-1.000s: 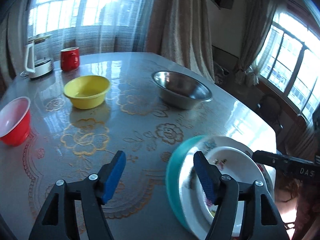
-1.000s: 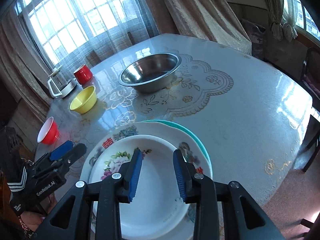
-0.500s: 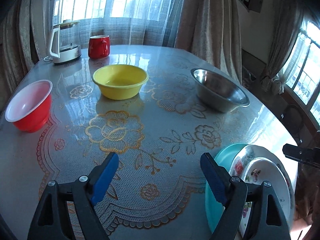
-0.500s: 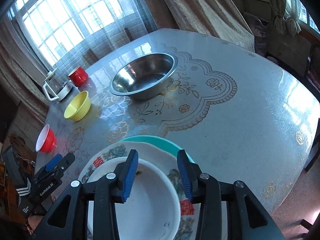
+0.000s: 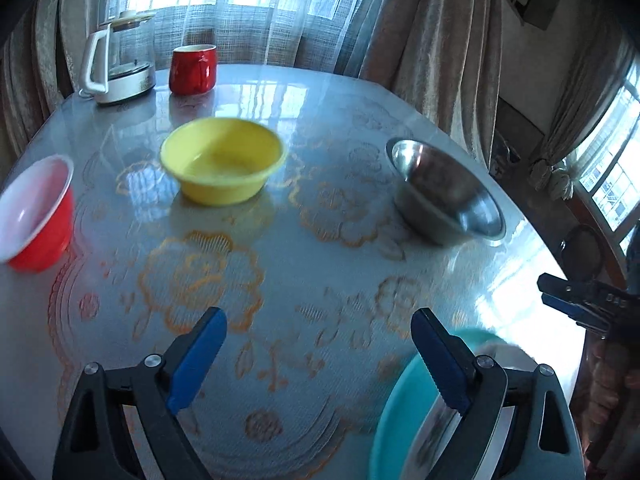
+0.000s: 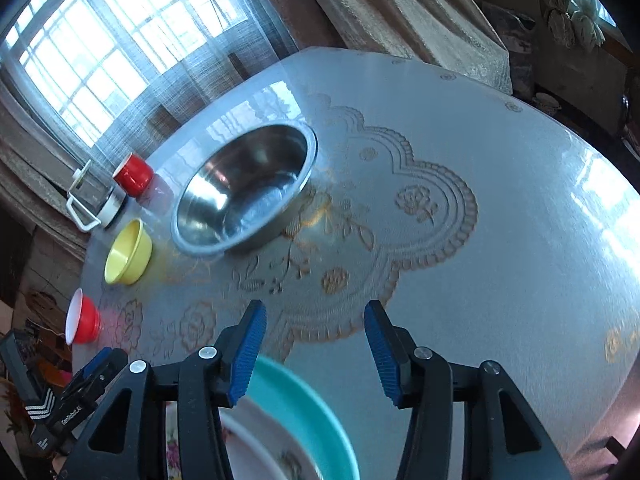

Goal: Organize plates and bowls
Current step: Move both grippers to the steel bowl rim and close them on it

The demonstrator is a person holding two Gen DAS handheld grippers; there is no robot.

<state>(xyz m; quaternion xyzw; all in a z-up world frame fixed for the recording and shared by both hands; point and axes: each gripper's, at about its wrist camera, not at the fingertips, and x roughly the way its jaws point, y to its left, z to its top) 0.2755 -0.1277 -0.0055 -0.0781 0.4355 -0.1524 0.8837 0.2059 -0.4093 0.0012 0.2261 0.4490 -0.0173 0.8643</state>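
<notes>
A stack of plates with a teal plate [image 5: 400,412] at the bottom and white flowered plates on it sits at the table's near edge, also in the right wrist view [image 6: 304,412]. A yellow bowl [image 5: 222,160], a red bowl [image 5: 34,216] and a steel bowl [image 5: 444,188] stand further back. The right wrist view shows the steel bowl [image 6: 244,192], yellow bowl [image 6: 128,252] and red bowl [image 6: 82,318]. My left gripper [image 5: 320,356] is open and empty above the table. My right gripper [image 6: 316,350] is open and empty above the stack's far edge.
A glass kettle [image 5: 118,64] and a red mug [image 5: 194,68] stand at the far edge by the curtained window. The table [image 6: 520,240] has a lace-patterned cover under glass. The right gripper shows at the right edge [image 5: 580,304].
Both grippers have pulled back and risen away from the plate stack and have opened wider. The stack has slid to the lower edge of both views.
</notes>
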